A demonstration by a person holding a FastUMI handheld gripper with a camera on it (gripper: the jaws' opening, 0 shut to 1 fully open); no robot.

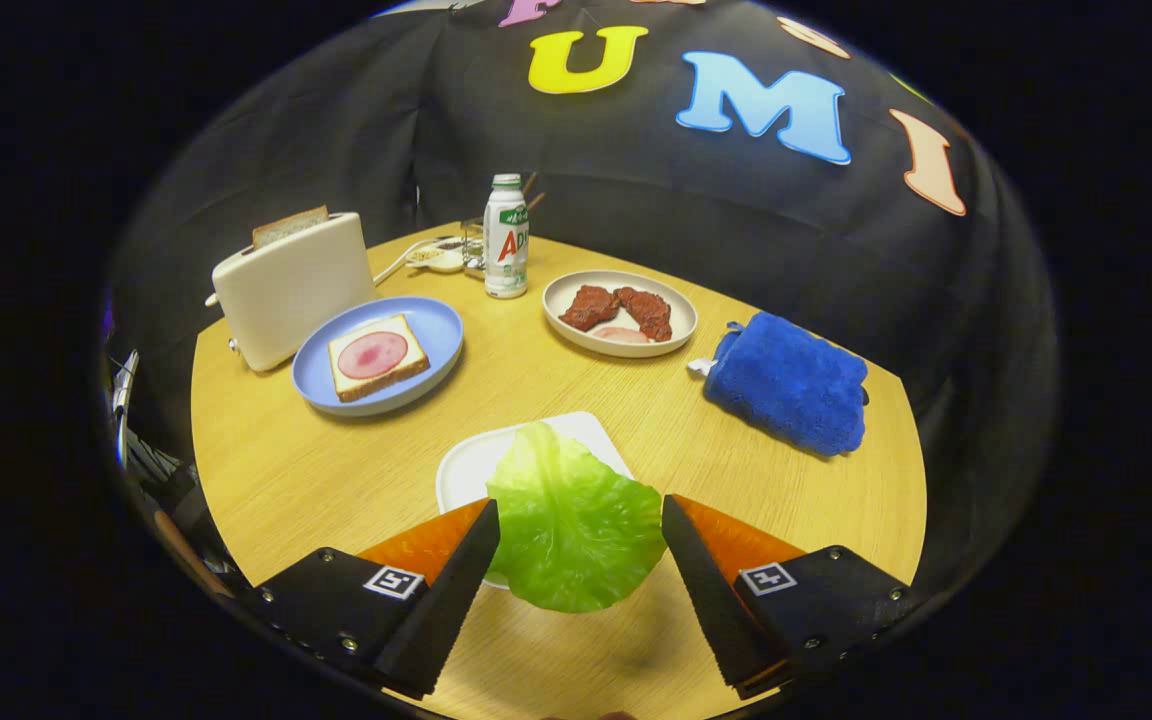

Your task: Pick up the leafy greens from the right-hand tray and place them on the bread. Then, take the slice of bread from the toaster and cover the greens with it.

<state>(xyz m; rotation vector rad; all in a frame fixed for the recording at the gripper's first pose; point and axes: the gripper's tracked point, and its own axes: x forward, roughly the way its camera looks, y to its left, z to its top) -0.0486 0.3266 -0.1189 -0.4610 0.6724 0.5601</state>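
Nearest the camera, the gripper [581, 530] shows two black fingers [446, 600] with orange outer faces, set apart, with a crinkled bright green lettuce leaf [574, 530] between them. Both finger tips meet the leaf's edges, and the leaf appears lifted, its lower edge hanging over the round light wooden surface [286, 470]. Whether both fingers press firmly on it cannot be told for certain, though contact on each side looks made.

Directly behind the leaf, at 12 o'clock from the fingers, lies a white rounded tray [466, 465]. At 11 o'clock, farther out, a pale blue round plate [436, 330] carries a square slice of bread with a pink round of ham on top [376, 356]. Just beyond it at 10 to 11 o'clock stands a cream toaster [291, 290] with a brown-crusted bread slice [290, 226] upright in its slot. At 12 o'clock, far, stands a white bottle with green cap [506, 238]. At 1 o'clock sits a beige plate of dark red meat pieces [620, 312]. At 2 o'clock rests a folded blue towel [786, 382].
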